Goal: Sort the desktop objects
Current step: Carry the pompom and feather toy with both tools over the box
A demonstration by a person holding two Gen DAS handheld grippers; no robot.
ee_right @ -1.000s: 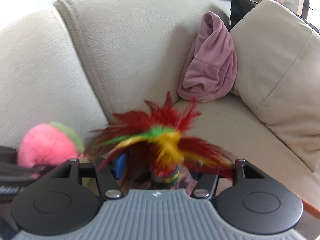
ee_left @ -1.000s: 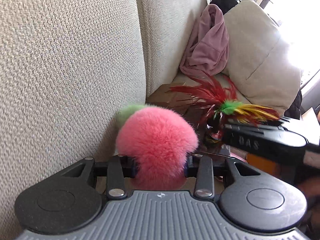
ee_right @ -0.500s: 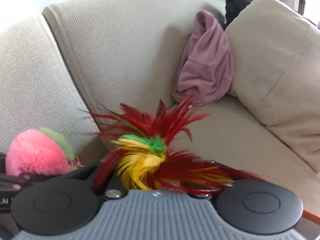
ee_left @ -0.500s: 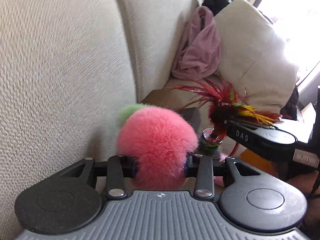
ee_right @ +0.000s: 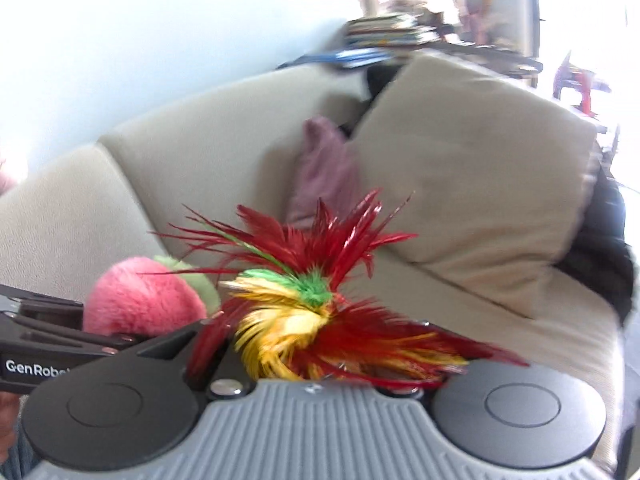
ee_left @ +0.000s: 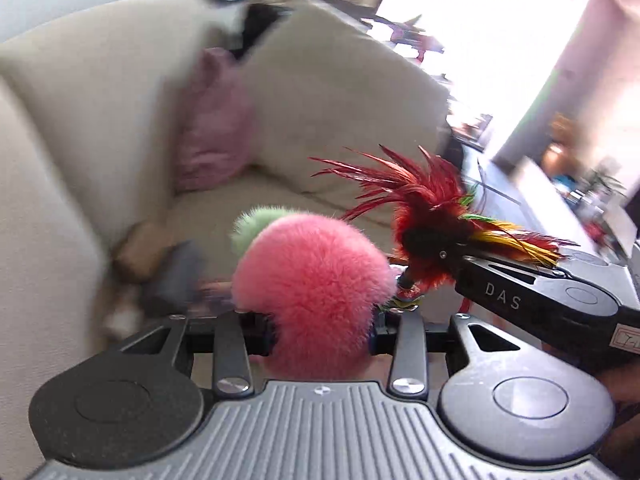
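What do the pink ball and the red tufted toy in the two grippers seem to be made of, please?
The pink ball looks like soft plush or faux fur, matte: fine fuzzy fibres blur its outline, with a pale green patch behind. The red tufted toy looks like dyed feathers, slightly glossy: thin pointed red, yellow and green quills fan out. Whether they are real or synthetic feathers I cannot tell.

The round pink pom-pom with its pale green tuft (ee_left: 316, 280) is all soft, fluffy fur, matt. The red, yellow and green feather toy (ee_right: 316, 312) has glossy, stiff-looking quills. The beige sofa (ee_right: 192, 168) is coarse woven cloth, and the mauve crumpled garment (ee_left: 212, 136) looks like soft fabric. Both gripper bodies are matt black plastic with ribbed grey plastic and shiny metal screws.
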